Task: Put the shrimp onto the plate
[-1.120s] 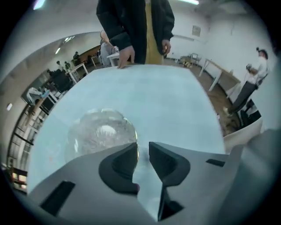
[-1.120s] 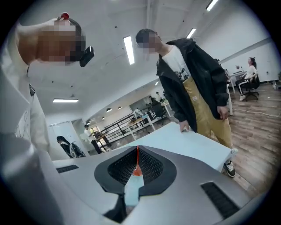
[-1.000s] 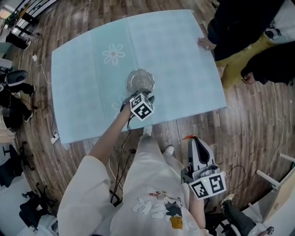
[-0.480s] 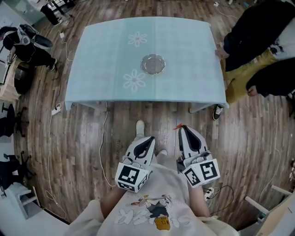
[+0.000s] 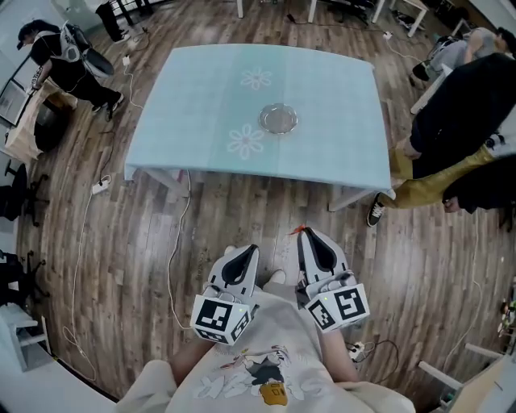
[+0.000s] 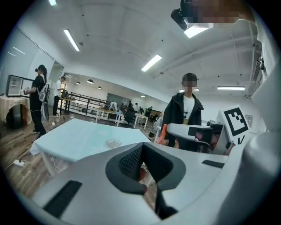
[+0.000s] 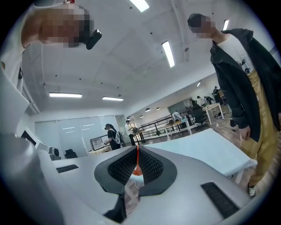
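The shrimp (image 5: 302,231) is a small orange piece that sticks out from the tips of my right gripper (image 5: 310,240), which is shut on it. In the right gripper view the shrimp (image 7: 137,168) sits pinched between the dark pads. My left gripper (image 5: 242,255) is shut with nothing in it, and its jaws meet in the left gripper view (image 6: 147,166). Both grippers hover close to the body, over the wooden floor. The clear glass plate (image 5: 278,118) stands far ahead on the pale blue table (image 5: 201,89), and in the left gripper view the plate (image 6: 113,143) looks small.
A person in a dark jacket (image 5: 463,105) stands at the table's right edge. Another person (image 5: 60,56) stands at the far left by a desk. A cable (image 5: 179,242) runs over the floor from the table's left leg. White desks (image 5: 363,6) stand behind the table.
A second ago the left gripper was over the plate on the table. It has drawn back to the body beside the right gripper, and the table now lies farther away.
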